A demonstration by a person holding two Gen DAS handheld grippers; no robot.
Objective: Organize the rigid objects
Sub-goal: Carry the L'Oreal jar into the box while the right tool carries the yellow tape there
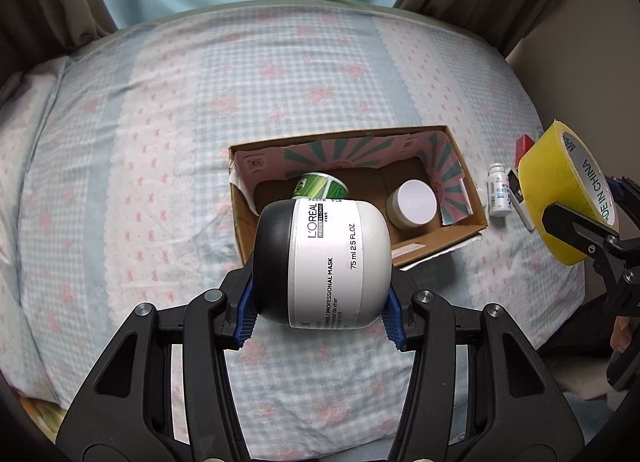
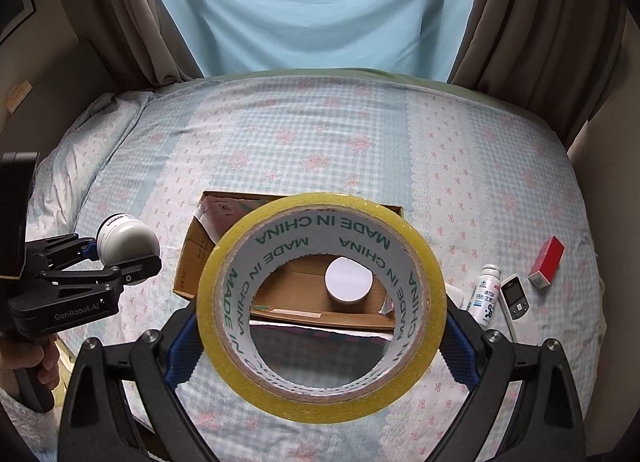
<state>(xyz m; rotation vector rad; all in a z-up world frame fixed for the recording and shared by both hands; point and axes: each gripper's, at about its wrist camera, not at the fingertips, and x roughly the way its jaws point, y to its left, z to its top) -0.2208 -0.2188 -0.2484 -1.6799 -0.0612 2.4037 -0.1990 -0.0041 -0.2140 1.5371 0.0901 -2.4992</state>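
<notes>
My left gripper [image 1: 320, 312] is shut on a white L'Oreal mask jar [image 1: 340, 262] with a black lid, held on its side above the bed in front of the open cardboard box [image 1: 440, 240]. It also shows in the right wrist view [image 2: 124, 242]. My right gripper [image 2: 320, 346] is shut on a yellow tape roll [image 2: 320, 398], held above the box's near edge; the roll also shows in the left wrist view [image 1: 560, 190]. Inside the box lie a green-labelled container [image 1: 320, 186] and a white-lidded jar [image 1: 412, 204].
Right of the box on the checked bedspread [image 2: 320, 150] lie a small white bottle [image 2: 486, 296], a white handheld device [image 2: 516, 298] and a red box [image 2: 548, 262]. Curtains [image 2: 540, 22] and a person in a blue shirt [image 2: 312, 2] stand beyond the bed's far edge.
</notes>
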